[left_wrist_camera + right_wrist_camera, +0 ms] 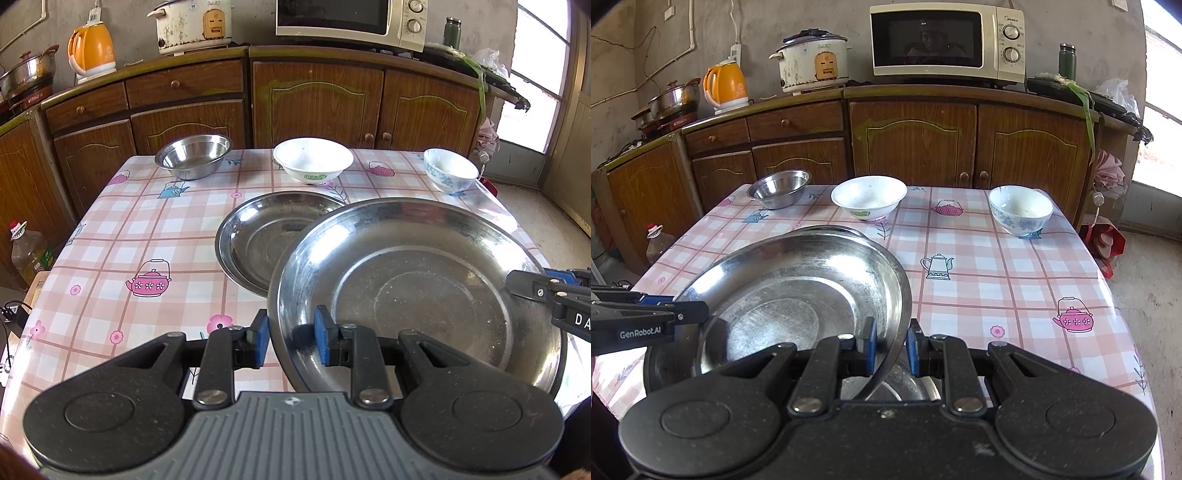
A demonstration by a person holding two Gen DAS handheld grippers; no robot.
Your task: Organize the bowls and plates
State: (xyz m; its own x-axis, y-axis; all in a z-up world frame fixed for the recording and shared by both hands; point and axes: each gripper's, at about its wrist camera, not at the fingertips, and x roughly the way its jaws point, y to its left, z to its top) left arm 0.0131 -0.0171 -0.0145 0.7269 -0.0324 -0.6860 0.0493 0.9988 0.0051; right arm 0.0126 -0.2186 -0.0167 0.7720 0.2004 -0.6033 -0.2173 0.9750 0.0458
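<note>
Reading the left wrist frame from the left: the left gripper [290, 341] pinches the near rim of the large steel plate [417, 295], which covers part of a second steel plate [258, 240] on the bench [140, 229]. At right, the right gripper [889, 347] grips the same plate's opposite rim; its near edge is cut off, perhaps lifted.

checked table [147, 229], three bowls [313, 159], steel plate [266, 236]
</note>
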